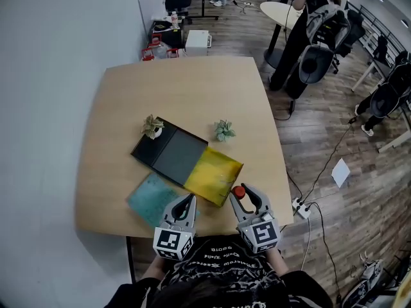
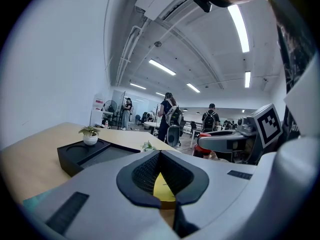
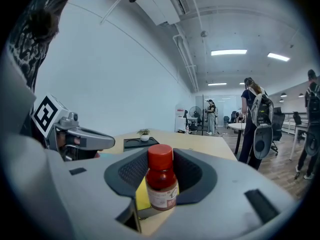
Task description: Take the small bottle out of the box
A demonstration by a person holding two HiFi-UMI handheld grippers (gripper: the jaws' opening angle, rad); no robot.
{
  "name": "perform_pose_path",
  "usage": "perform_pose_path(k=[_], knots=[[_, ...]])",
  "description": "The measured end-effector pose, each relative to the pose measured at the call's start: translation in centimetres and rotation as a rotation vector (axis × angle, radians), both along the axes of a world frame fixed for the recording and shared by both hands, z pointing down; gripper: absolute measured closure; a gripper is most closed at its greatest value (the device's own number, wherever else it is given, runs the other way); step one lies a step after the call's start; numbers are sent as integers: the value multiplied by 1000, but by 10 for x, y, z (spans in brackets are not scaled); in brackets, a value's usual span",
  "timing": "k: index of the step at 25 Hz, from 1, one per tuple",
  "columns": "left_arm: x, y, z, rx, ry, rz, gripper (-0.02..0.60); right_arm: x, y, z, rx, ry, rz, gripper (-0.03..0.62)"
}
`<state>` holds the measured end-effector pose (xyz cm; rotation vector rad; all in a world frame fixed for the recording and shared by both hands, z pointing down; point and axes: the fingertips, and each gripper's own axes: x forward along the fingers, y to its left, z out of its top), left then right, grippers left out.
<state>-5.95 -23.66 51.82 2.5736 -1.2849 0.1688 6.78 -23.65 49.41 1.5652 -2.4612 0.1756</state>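
The two grippers sit closest, low over the near edge of the tabletop point(image 1: 192, 88), just in front of the person's chest. The right gripper point(image 1: 247, 194) is clamped on the small bottle point(image 1: 239, 191). In the right gripper view the bottle point(image 3: 161, 181) stands upright between the dark pads, red cap on top and pale label below, with both jaws pressing its sides. The left gripper point(image 1: 187, 201) is clenched with nothing in it. In its own view the jaws meet at the tips and only a strip of yellow shows through the gap behind them.

Further in, toward the middle of the tabletop, the black box point(image 1: 146, 149) lies flat and open, showing a grey inner floor. A yellow panel point(image 1: 215, 172) adjoins its side nearest the right gripper. A teal sheet point(image 1: 151, 197) lies by the near edge, partly under the left gripper. One small potted plant point(image 1: 153, 126) stands on the box's far-left corner, and another point(image 1: 224, 130) stands on the bare wood just beyond the yellow panel.

The bottle is clear of the box and held well apart from it, so the main step looks done. What seems left, if anything, is setting the bottle down on the tabletop and letting go. No other bottle shows in the box.
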Motion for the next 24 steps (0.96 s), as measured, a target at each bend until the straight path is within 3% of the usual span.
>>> perform_pose_path(k=[24], knots=[[-2,-1,2,-2,13,10,577,0,0,9,-21,0,11,437]])
